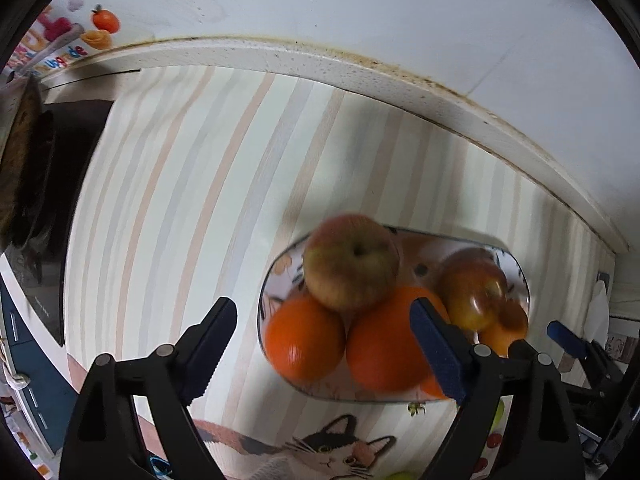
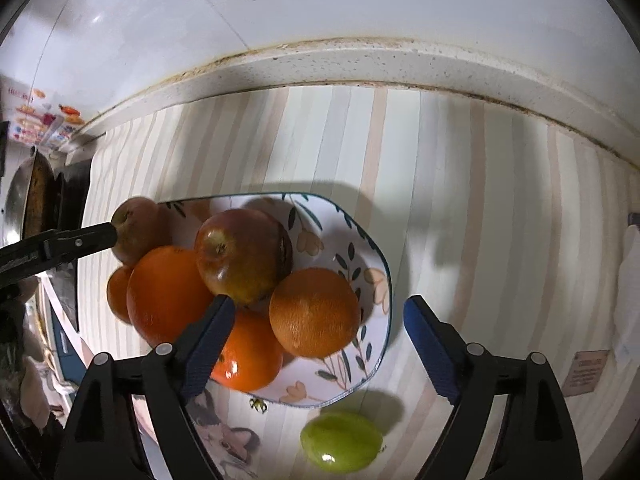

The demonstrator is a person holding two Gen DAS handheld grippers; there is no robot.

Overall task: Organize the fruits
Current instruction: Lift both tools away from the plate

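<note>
A floral bowl point(image 2: 360, 240) on the striped mat holds several oranges and two apples. In the right wrist view an apple point(image 2: 240, 256) sits on top of an orange point(image 2: 314, 312) and others. In the left wrist view the bowl's rim point(image 1: 280, 264) shows with an apple point(image 1: 352, 262) resting on two oranges point(image 1: 304, 338). My left gripper point(image 1: 324, 348) is open and empty, just in front of the bowl. My right gripper point(image 2: 320, 340) is open and empty above the bowl's near edge. A green fruit point(image 2: 342, 442) lies on the mat in front of the bowl.
A speckled counter ledge point(image 2: 360, 64) and white wall run behind the mat. A stove with a pan point(image 1: 24, 168) stands at the left. The mat has a cat print point(image 1: 332, 452) near its front edge.
</note>
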